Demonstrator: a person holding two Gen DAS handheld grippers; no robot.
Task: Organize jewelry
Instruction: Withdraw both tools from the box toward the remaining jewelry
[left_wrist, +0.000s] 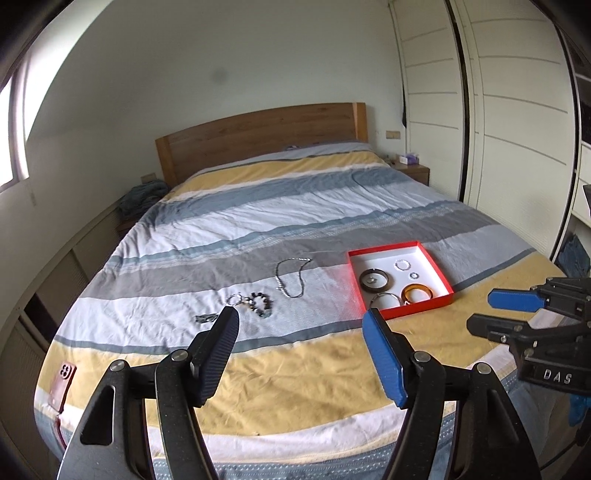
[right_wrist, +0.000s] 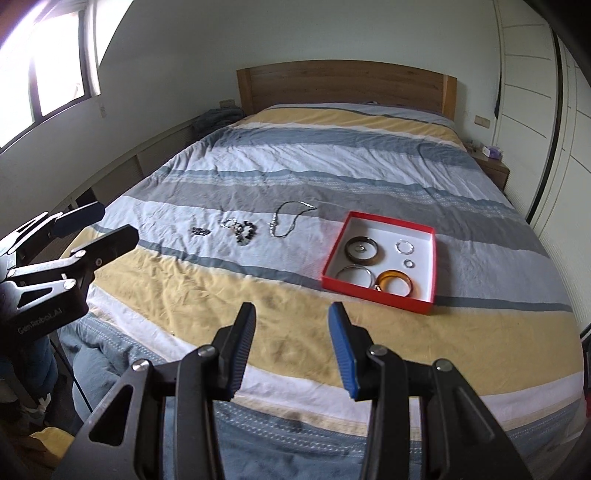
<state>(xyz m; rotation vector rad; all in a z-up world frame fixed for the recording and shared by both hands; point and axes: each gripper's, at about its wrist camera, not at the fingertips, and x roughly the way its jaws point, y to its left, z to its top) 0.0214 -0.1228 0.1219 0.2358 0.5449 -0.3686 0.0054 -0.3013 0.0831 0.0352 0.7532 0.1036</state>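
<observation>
1. Two tongs hover above the near end of the bed (left_wrist: 295, 206); the left tongs (left_wrist: 300, 317) stand wide with nothing between the pads, and the right tongs (right_wrist: 291, 314) stand partly apart, also with nothing in them.
2. On the striped cover sits a red tray (right_wrist: 334, 254) with a white inside. It holds a dark bangle (right_wrist: 362, 251), an amber bangle (right_wrist: 394, 282), a thin silver bangle (right_wrist: 354, 276), a beaded ring (right_wrist: 404, 246) and a small ring (right_wrist: 409, 263).
3. Left of the tray, well apart from it, lies a chain necklace (right_wrist: 290, 219). Further left lie a beaded bracelet (right_wrist: 245, 232), touching a silver hoop (right_wrist: 229, 222), and a small dark piece (right_wrist: 200, 231).
4. A phone (left_wrist: 62, 384) in a pink case lies at the bed's near left corner.
</observation>
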